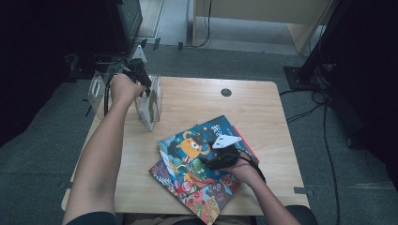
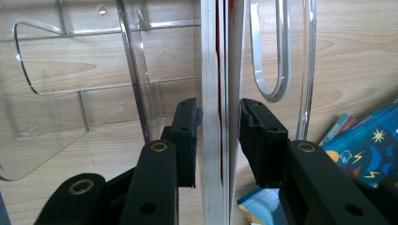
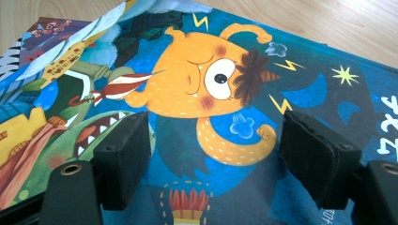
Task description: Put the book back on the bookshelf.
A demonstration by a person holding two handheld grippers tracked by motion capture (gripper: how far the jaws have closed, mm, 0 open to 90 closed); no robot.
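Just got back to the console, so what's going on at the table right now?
A person is sorting picture books into a clear acrylic holder at the table's far left. The left claw has an upright book edge-on between its jaws, right at the holder; whether the pads actually press on it is hard to tell. The right claw stands open over the blue monster book, the top one of a loose pile near the table's front edge, and grips nothing.

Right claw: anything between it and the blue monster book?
Nothing visible. The right claw hangs open directly over the blue monster book, the top of the pile on the table; bare cover shows between its jaws.
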